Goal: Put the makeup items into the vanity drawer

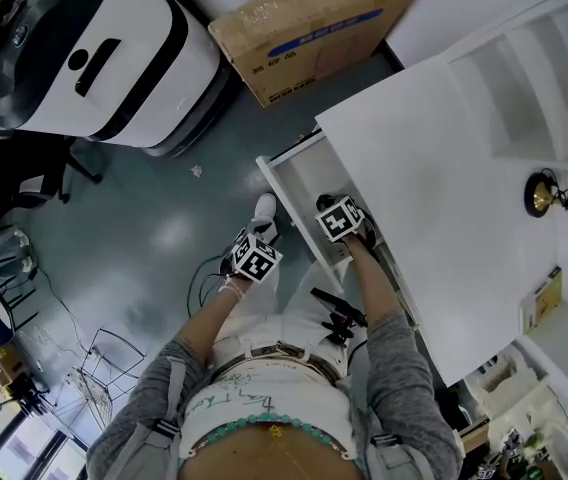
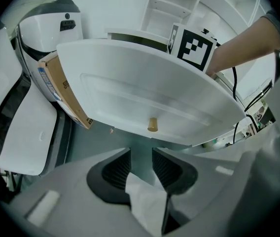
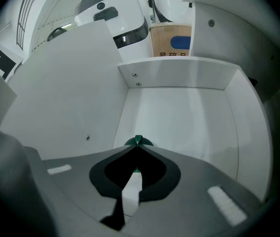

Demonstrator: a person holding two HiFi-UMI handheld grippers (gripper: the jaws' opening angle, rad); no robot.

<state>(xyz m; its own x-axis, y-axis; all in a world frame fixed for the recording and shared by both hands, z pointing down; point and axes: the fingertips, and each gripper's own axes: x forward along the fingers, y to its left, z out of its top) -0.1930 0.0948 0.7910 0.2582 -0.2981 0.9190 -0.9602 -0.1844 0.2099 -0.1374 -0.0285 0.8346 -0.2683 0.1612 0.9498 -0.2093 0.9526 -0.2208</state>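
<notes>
Drawer open, right claw inside with green item

The drawer [image 1: 286,182] of the white vanity stands pulled out over the grey floor [image 1: 164,230], below the edge of the worktop [image 1: 434,168]. The right claw [image 3: 137,143] is down inside it, its jaws closed together on a small green item [image 3: 138,141]. Only a rounded sliver of that item shows past the tips. What kind of makeup piece it is cannot be told. The item is low over the drawer's bare white bottom, near the left wall, and the rest of the drawer bottom is white and plain.

The left claw [image 2: 141,163] is outside the drawer, on the floor side, facing the drawer front [image 2: 145,95]. Its jaws stand a narrow gap apart with nothing gripped between them. A pale knob [image 2: 152,125] sticks out of the drawer front just above the jaws. The right claw's marker cube [image 2: 196,48] shows over the top edge of the front, with the person's forearm behind it.

In the head view both marker cubes sit close together, the right one over the drawer and the left one beside it. A small gold object [image 1: 539,196] rests on the far part of the worktop. A cardboard box [image 1: 314,28] and a large white machine [image 1: 114,53] stand on the floor beyond the drawer.
</notes>
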